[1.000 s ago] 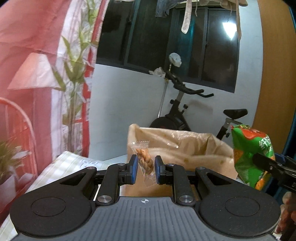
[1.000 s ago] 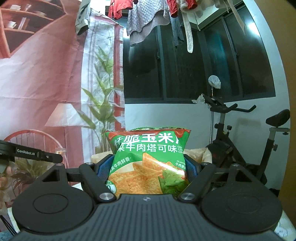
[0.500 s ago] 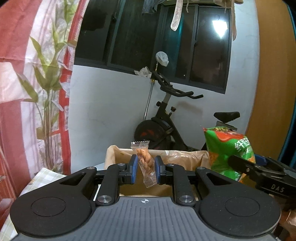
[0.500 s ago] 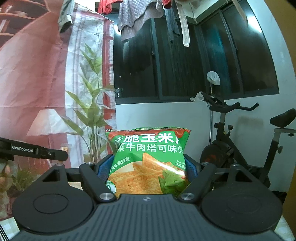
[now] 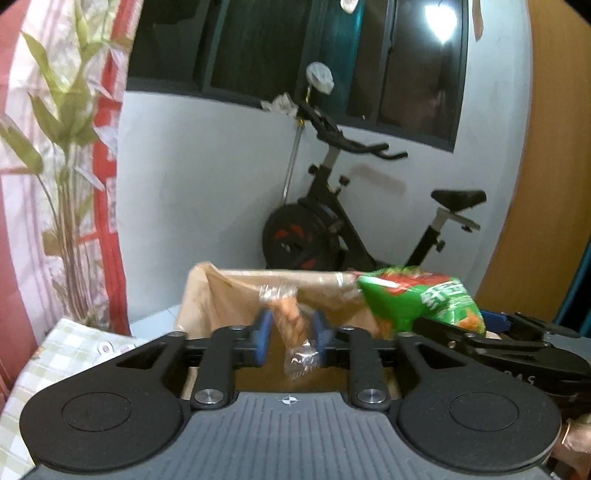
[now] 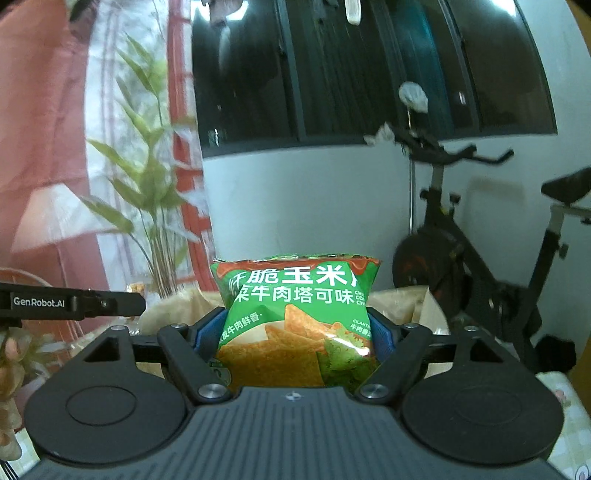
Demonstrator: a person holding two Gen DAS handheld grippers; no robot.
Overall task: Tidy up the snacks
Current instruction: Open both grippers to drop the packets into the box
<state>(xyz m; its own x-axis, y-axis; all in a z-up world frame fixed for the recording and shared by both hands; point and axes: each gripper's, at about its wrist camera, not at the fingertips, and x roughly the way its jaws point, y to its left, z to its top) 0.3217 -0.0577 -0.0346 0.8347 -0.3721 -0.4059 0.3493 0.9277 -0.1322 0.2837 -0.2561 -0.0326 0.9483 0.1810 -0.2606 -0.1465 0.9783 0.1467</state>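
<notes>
Left tongs [image 5: 291,334] opening, right tongs [image 6: 295,332] clamped.

Exercise bike [image 5: 354,221] below dark window [image 5: 295,48]

Exercise bike [image 5: 332,229] stands vs. white wall. Dark window [image 5: 295,48] above it w/ light reflection [image 5: 441,22]. Left of bike: red-and-white curtain w/ plant print [image 5: 62,155]. Right of bike: wooden panel [image 5: 546,166]. Something white sits on bike's handlebar [image 6: 413,96].

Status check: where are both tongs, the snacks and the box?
Left tongs opening, small clear-wrapped snack loose between pads above brown box. Right tongs clamped on green chip bag, near box. Nothing in the way.
</notes>
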